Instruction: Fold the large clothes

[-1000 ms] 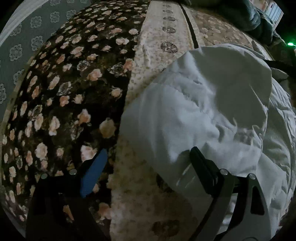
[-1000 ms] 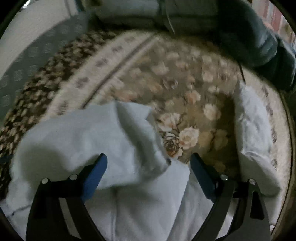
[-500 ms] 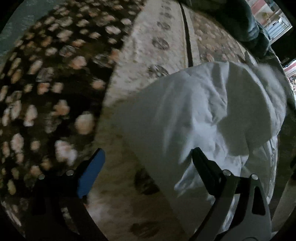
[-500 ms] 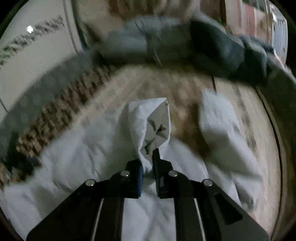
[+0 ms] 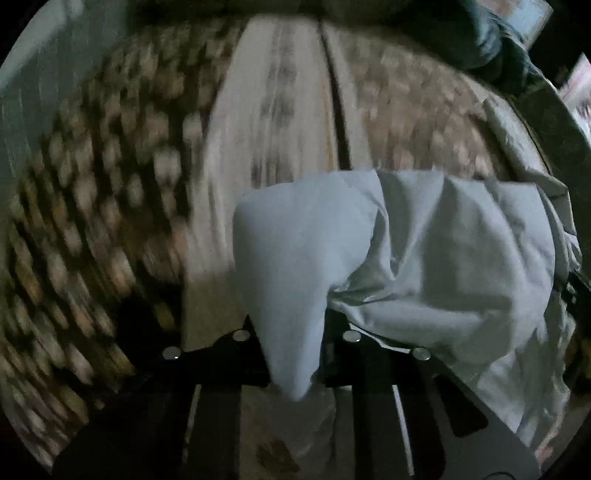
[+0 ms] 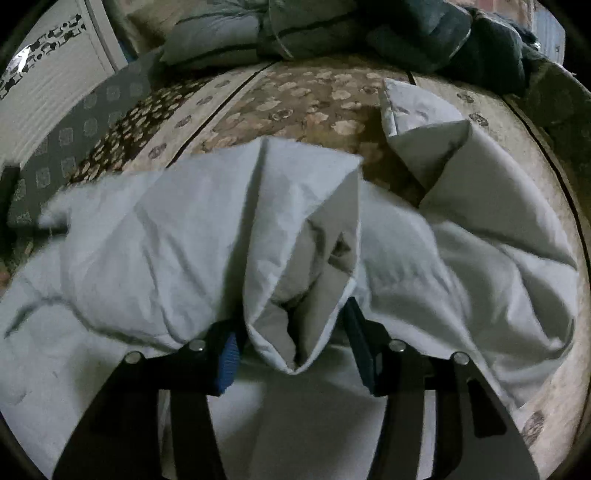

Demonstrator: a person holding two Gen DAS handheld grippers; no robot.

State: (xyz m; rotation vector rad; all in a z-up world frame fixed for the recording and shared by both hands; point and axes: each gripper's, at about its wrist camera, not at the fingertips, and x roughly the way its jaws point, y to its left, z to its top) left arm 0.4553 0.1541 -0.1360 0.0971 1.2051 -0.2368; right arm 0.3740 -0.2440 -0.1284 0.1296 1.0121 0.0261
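Left claw (image 5: 293, 332) points steeply down, its two black fingers (image 5: 236, 350) drawn in close, jaws closing and pinching a fold of the pale cloth (image 5: 295, 288) that drapes over and hides the tips. Over on the right, the right claw (image 6: 291, 347) is also angled well downward, jaws opening, standing about half apart. Its blue pad (image 6: 227, 363) shows on the left finger, the dark one on the other side, and a bunched fold of the cloth (image 6: 295, 295) hangs loose in the gap between them, neither pad pressing it.

Floral bedspread (image 6: 306, 107), dark bedding pile (image 6: 424, 33) behind
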